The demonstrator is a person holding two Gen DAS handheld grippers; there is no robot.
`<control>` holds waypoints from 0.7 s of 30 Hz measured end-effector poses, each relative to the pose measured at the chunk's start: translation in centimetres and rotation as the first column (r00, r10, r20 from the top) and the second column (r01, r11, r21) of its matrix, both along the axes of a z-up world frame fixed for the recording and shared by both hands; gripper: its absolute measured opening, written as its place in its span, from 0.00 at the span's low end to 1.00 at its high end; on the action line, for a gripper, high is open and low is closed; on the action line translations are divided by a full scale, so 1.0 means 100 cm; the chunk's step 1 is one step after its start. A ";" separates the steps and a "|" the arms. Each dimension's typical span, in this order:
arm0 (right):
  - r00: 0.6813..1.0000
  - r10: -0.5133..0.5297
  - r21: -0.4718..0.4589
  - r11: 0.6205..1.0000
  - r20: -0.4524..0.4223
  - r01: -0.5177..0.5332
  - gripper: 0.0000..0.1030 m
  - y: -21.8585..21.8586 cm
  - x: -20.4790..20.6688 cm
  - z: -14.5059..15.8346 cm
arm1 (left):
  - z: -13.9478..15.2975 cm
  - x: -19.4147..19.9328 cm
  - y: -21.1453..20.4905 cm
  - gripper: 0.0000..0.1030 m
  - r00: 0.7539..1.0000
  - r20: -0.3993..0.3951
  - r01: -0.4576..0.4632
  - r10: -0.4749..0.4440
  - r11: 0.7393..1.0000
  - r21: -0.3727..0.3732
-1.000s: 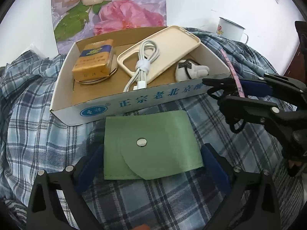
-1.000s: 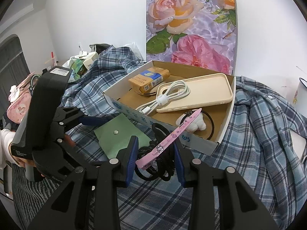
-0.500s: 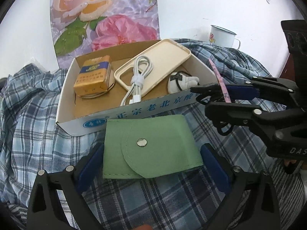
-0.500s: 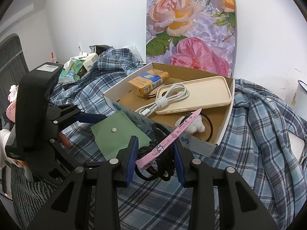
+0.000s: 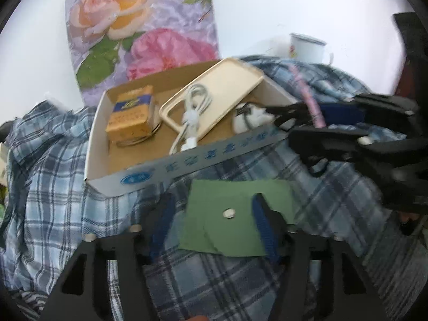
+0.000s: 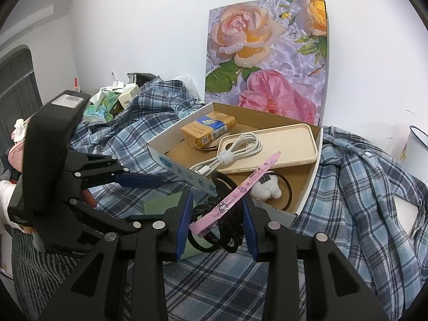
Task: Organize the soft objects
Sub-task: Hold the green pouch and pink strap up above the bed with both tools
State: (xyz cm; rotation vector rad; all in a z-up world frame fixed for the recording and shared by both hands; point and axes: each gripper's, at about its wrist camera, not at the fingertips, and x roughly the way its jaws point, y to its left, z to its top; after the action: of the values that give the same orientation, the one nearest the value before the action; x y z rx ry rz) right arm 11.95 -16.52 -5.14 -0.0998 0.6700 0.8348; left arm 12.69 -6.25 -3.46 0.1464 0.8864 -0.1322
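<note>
A green felt pouch (image 5: 235, 214) with a metal snap lies on the plaid cloth just in front of a cardboard box (image 5: 187, 160). My left gripper (image 5: 211, 214) has its fingers closed in on the pouch, one on each side of the snap. My right gripper (image 6: 216, 219) is shut on a pink strap (image 6: 235, 198) and a bundle of black hair ties (image 6: 214, 235), held by the box's front right corner. In the left wrist view it (image 5: 291, 125) sits at the right. The pouch (image 6: 160, 206) shows partly behind its left finger.
The box holds a yellow packet (image 5: 131, 115), a cream phone case (image 5: 214, 93), a white cable (image 5: 192, 112) and a white plush hair tie (image 6: 267, 190). A floral board (image 6: 267, 58) stands behind it. A white mug (image 5: 307, 46) is at the far right, tissue packs (image 6: 107, 104) at the left.
My left gripper has closed from wide open onto the green pouch and shifted left. The right gripper keeps its hold and has moved slightly forward towards the box corner.
</note>
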 end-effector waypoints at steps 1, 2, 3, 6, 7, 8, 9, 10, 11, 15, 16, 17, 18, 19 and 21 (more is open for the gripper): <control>1.000 0.001 -0.001 1.000 0.002 -0.001 0.34 0.000 0.000 0.000 | -0.002 0.002 0.000 0.92 1.000 -0.012 -0.011 0.011 1.000 0.012; 1.000 0.000 -0.002 1.000 0.002 0.000 0.34 0.001 0.000 0.000 | -0.004 0.003 0.001 0.95 1.000 -0.019 0.001 -0.001 1.000 -0.007; 1.000 -0.001 -0.005 1.000 0.002 0.001 0.34 0.001 0.000 0.000 | -0.004 0.003 0.001 1.00 1.000 -0.022 0.013 -0.014 1.000 -0.028; 1.000 0.000 -0.010 1.000 0.002 0.000 0.34 0.001 0.000 0.000 | -0.005 0.003 -0.006 1.00 0.998 -0.036 0.056 -0.057 0.998 -0.020; 1.000 0.000 -0.009 1.000 0.002 0.000 0.34 0.001 -0.001 0.000 | -0.008 0.003 -0.011 1.00 0.997 -0.043 0.071 -0.071 0.997 0.002; 1.000 0.001 -0.009 1.000 0.002 -0.001 0.34 0.001 -0.001 0.000 | -0.010 0.003 -0.014 1.00 0.995 -0.051 0.084 -0.084 0.996 0.005; 1.000 0.001 -0.009 1.000 0.000 -0.001 0.34 0.001 -0.001 0.000 | -0.013 0.003 -0.016 1.00 0.993 -0.063 0.101 -0.101 0.995 -0.001; 1.000 0.000 -0.009 1.000 -0.001 0.000 0.34 0.001 0.000 -0.001 | -0.015 0.003 -0.017 1.00 0.990 -0.078 0.115 -0.115 0.993 -0.009; 1.000 0.001 -0.009 1.000 -0.002 -0.001 0.34 0.001 0.000 -0.001 | -0.016 0.004 -0.017 1.00 0.989 -0.088 0.118 -0.119 0.993 -0.018; 1.000 0.001 -0.009 1.000 -0.004 -0.001 0.34 0.001 0.001 -0.001 | -0.024 0.012 -0.010 1.00 0.985 -0.133 0.110 -0.114 0.993 -0.035; 1.000 0.001 -0.010 1.000 -0.005 -0.001 0.34 0.001 0.001 -0.001 | -0.024 0.013 -0.008 1.00 0.985 -0.130 0.108 -0.113 0.993 -0.044; 1.000 0.001 -0.011 1.000 -0.005 -0.001 0.34 0.001 0.001 -0.002 | -0.025 0.012 -0.009 1.00 0.985 -0.129 0.112 -0.116 0.993 -0.042; 1.000 0.002 -0.012 1.000 -0.006 -0.002 0.34 0.001 0.001 -0.002 | -0.025 0.012 -0.009 1.00 0.985 -0.127 0.113 -0.117 0.993 -0.041; 1.000 0.003 -0.012 1.000 -0.006 -0.003 0.34 0.001 0.001 -0.002 | -0.025 0.011 -0.009 1.00 0.985 -0.124 0.114 -0.118 0.993 -0.041; 1.000 0.001 -0.011 1.000 -0.007 -0.001 0.34 0.001 0.000 -0.002 | -0.025 0.011 -0.009 0.95 0.985 -0.121 0.116 -0.120 0.992 -0.043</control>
State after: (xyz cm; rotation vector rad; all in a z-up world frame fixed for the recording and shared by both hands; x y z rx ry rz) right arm 12.00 -16.40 -5.32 -0.1073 0.6808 0.8323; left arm 13.74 -7.10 -5.99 0.1581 0.9983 -0.2699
